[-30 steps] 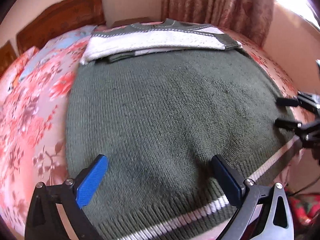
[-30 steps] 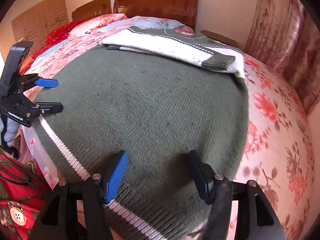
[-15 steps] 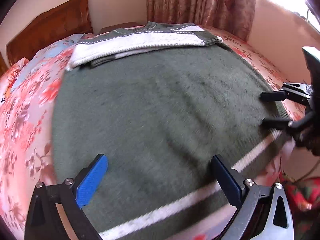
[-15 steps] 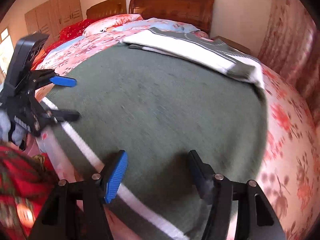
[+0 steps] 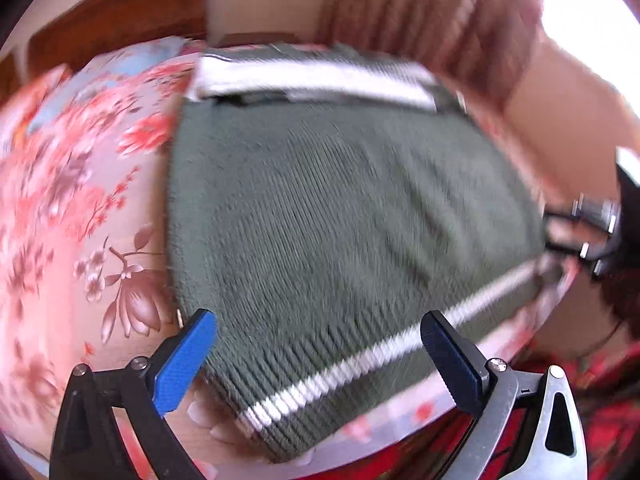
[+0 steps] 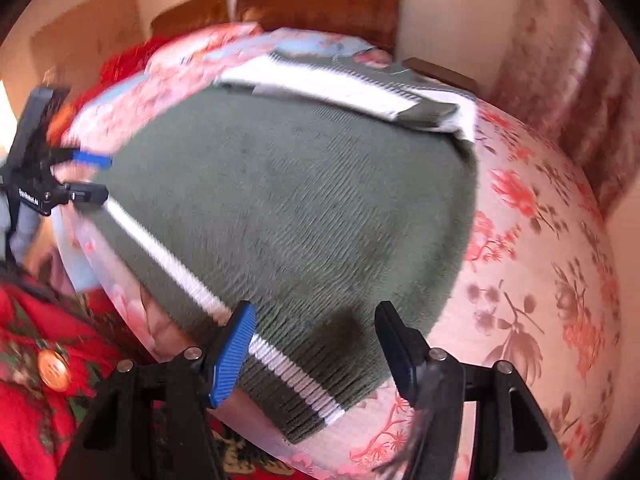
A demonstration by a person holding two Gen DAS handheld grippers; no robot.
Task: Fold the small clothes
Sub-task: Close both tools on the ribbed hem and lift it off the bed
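Sweater: the green sweater (image 5: 340, 216) lies flat on the bed (image 5: 80, 208), its chest spread wide, so both bottom corners are free to be picked up.
Sleeves: already folded across the far end, showing as a white and green band (image 6: 332, 88) near the collar; my reading is that only the body remains to be folded.
Hem: the ribbed hem with its white stripe (image 6: 288, 368) sits at the near edge of the bed, closest to the person, so it can be reached without leaning over.
Left gripper (image 5: 320, 354): jaws released, nothing between the pads; it hovers above the hem's near left corner, fingers pointing down at the knit.
Right gripper (image 6: 314, 344): jaws apart and empty, poised over the hem's near right corner; the stripe runs between its fingers.
Spacing: the two tools are well apart, one at each corner, likely so the hem can be lifted evenly.
Step in hand: lining up to pinch the hem, judged from the open jaws over it.
Next move: calls for catching both knit layers, then carrying the hem toward the far end.
Risk: thick ribbing may slip out.
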